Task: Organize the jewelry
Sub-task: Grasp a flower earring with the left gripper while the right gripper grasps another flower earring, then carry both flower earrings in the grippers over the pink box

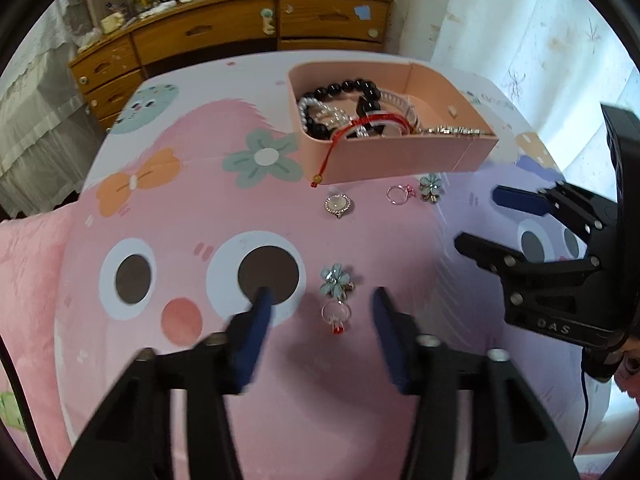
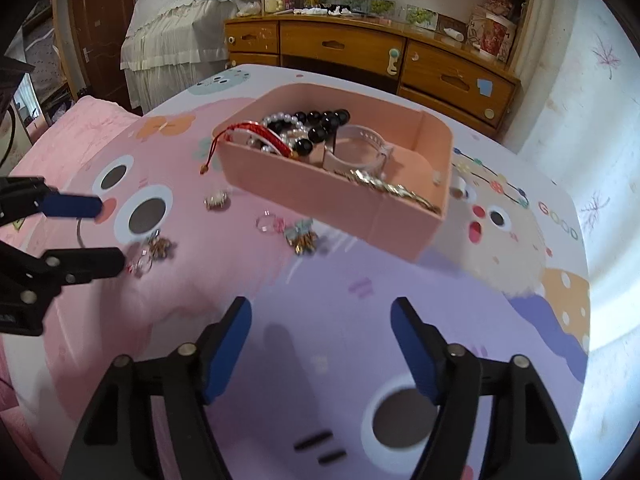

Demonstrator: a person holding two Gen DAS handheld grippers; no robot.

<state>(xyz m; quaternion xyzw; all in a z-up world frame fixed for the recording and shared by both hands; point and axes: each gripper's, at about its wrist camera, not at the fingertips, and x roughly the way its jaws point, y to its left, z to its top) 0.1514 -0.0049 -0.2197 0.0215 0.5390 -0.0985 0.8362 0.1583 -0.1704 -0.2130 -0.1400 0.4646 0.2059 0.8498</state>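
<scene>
My left gripper (image 1: 322,300) points down at the cartoon bedsheet, open. A pale blue flower clip (image 1: 336,280) and a thin ring with a red stone (image 1: 336,316) lie between its blue pads, untouched. Farther off stands the pink box (image 1: 396,156) holding bead, pearl and red cord bracelets. Before it lie a round stone ring (image 1: 338,205), a pink ring (image 1: 398,194) and a second flower clip (image 1: 430,188). My right gripper (image 2: 320,312) hovers open over bare purple sheet, short of that second flower clip (image 2: 302,236) and the pink box (image 2: 320,200). In the right wrist view the left gripper (image 2: 112,234) is at the left.
A wooden dresser (image 2: 340,46) with cluttered top stands beyond the bed's far edge. A pink pillow (image 2: 80,120) lies at the left, and a white lace-covered piece of furniture (image 2: 176,28) stands behind it. A pale floral wall (image 2: 580,80) borders the right side.
</scene>
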